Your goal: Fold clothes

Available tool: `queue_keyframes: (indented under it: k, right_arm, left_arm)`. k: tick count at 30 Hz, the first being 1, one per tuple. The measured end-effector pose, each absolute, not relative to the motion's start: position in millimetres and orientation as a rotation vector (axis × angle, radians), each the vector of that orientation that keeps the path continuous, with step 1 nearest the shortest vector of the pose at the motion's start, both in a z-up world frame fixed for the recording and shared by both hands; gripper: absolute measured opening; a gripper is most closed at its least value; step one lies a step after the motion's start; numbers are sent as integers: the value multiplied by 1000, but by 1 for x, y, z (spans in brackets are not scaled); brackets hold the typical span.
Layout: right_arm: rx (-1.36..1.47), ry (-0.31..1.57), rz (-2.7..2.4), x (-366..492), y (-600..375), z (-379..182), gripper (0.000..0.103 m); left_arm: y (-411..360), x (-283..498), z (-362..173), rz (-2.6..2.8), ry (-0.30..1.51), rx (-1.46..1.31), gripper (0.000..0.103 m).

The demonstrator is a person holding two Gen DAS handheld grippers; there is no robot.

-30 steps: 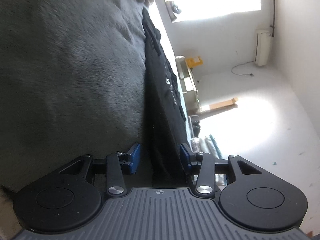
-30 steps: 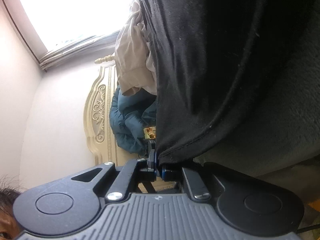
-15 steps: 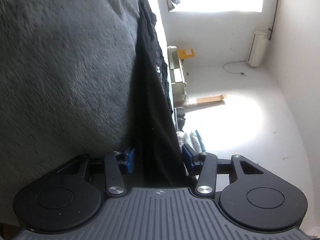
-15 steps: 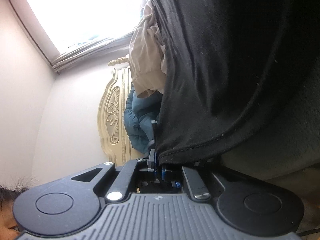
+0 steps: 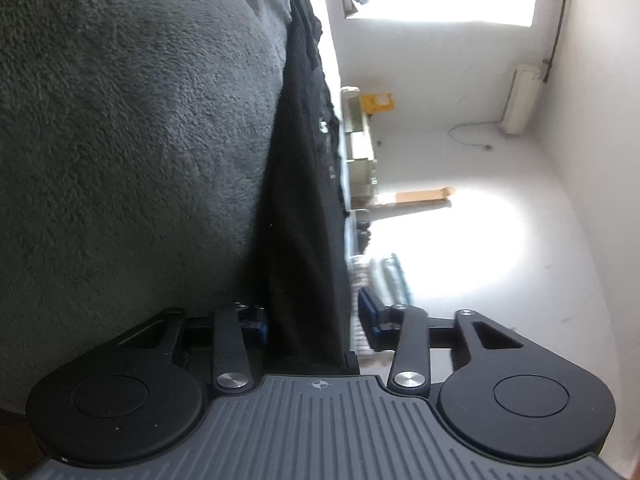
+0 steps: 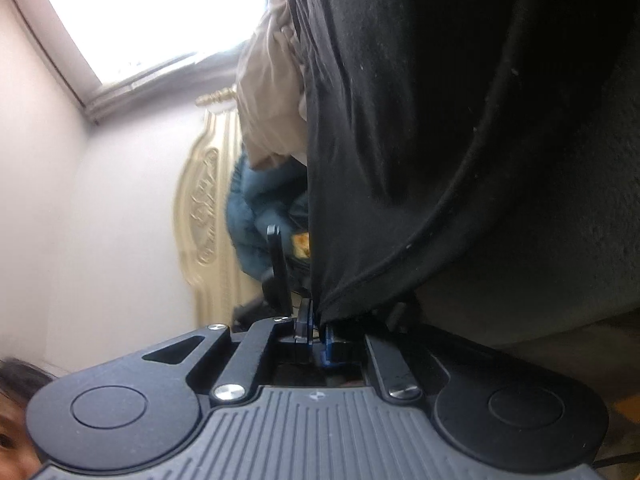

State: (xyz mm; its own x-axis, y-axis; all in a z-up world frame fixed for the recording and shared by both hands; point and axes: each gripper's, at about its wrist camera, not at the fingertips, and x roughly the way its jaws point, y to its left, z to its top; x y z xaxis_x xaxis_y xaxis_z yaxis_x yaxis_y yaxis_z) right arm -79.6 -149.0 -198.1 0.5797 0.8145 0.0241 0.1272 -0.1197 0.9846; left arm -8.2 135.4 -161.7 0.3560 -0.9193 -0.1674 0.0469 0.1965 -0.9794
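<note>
Nearest, the right gripper (image 6: 316, 330) pinches a hem corner of the black garment (image 6: 420, 128), fingers pressed together on it. The left gripper (image 5: 312, 320) has just been closing – spread fingers straddle the garment's edge, not yet clamped. Farther off, the cloth's long axis runs straight away from both over the grey blanket (image 5: 132, 128).

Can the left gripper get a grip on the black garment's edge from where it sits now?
Probably yes. The black garment already hangs between the left gripper's fingers, whose jaws have just been closing; a gap remains at one pad, and nothing blocks the way.
</note>
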Motion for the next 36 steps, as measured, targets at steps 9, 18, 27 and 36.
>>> queue_keyframes:
  k: [9,18,27,36]
  right_arm:
    - [1262,868,667,-109,-183,-172,43]
    - [878,718,503,-160,-254,-112,57]
    - [572,500,132,-212,-331,-60,57]
    - [614,427,-100,-245,-424,-65,58]
  left_arm:
    - [138,-19,-148,-750,953,-981,22]
    - [133,-29,-139,-712,947,-874,22]
    - [109,-25,-118,-677,937,-770,23]
    - [106,-21,-119,-664,939,-765,23]
